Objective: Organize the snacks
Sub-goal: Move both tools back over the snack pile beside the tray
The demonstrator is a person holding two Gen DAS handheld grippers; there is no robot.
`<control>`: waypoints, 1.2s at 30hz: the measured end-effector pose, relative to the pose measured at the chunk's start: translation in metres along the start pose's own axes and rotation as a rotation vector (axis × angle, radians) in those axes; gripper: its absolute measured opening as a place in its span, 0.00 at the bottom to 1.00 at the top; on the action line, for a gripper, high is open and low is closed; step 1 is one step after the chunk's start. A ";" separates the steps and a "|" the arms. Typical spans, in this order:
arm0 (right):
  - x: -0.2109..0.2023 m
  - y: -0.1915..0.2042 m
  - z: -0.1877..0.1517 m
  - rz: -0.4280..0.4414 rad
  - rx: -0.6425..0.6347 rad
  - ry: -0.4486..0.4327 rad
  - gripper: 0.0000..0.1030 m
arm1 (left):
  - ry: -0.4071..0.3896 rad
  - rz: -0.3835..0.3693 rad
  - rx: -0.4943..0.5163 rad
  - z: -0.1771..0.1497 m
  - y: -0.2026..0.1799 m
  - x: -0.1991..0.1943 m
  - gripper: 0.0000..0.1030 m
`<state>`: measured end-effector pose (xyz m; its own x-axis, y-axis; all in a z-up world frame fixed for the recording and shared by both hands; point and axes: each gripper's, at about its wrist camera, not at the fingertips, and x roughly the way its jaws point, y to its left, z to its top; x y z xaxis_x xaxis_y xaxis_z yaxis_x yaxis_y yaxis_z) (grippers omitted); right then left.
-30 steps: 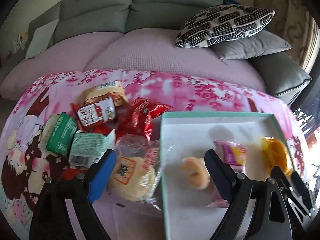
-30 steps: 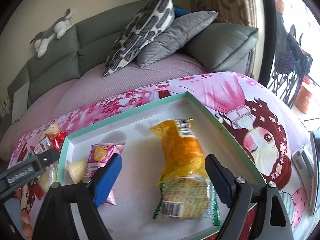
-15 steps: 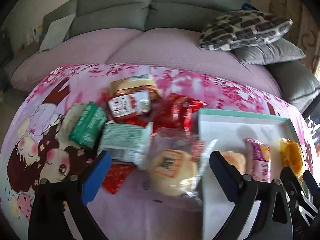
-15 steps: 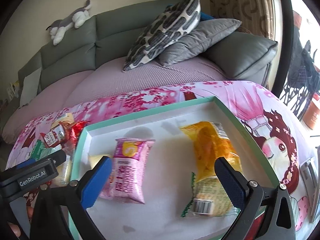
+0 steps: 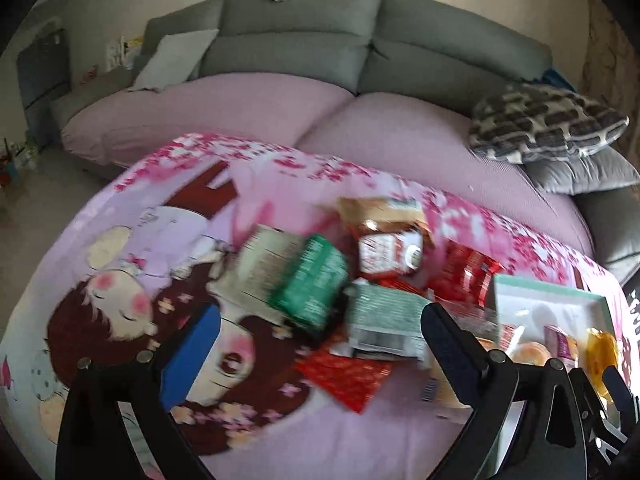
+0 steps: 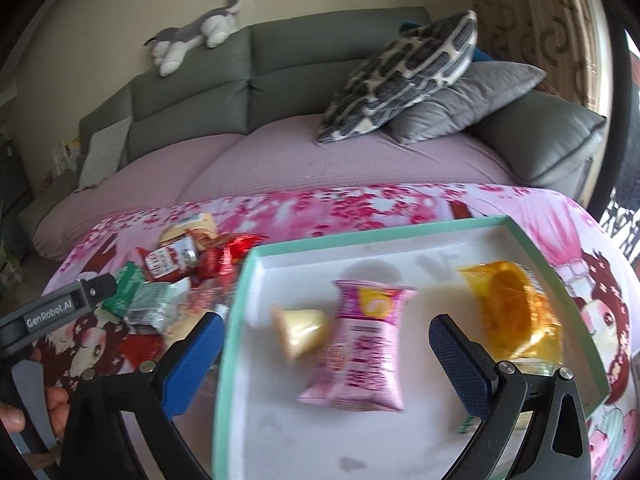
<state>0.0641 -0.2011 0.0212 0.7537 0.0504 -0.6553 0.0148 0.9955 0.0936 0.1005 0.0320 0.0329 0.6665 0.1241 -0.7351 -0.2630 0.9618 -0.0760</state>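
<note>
1. My left gripper (image 5: pixel 320 344) hangs with its jaws spread wide and nothing between the pads, above the loose snack pile (image 5: pixel 360 280) lying just left of the teal-rimmed tray (image 6: pixel 248 280)
2. My right gripper (image 6: pixel 324 340) is equally wide and empty, over the tray, with the pink packet (image 6: pixel 364 336) below the gap
3. I judge the next pick is from the pile: I'd centre one packet, probably the green one (image 5: pixel 312 288), and close on its body, not a crinkly edge
4. Only the right view shows the tray's whole floor, with the pale jelly cup (image 6: pixel 300 328) left of the pink packet and the orange pack (image 6: pixel 516 312) right of it; the left view alone shows the pile clearly
</note>
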 end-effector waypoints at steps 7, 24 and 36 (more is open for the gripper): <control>0.010 0.036 -0.002 0.091 -0.015 0.031 1.00 | -0.028 0.063 -0.030 0.005 0.042 -0.004 0.98; 0.030 0.094 -0.014 0.079 -0.083 0.068 1.00 | 0.072 0.050 -0.030 0.008 0.082 0.019 0.98; 0.043 0.097 -0.015 0.009 -0.116 0.097 1.00 | 0.107 -0.082 0.110 0.006 0.026 0.029 0.98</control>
<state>0.0883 -0.1007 -0.0094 0.6860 0.0611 -0.7250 -0.0720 0.9973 0.0159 0.1175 0.0620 0.0134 0.6031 0.0231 -0.7973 -0.1292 0.9892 -0.0691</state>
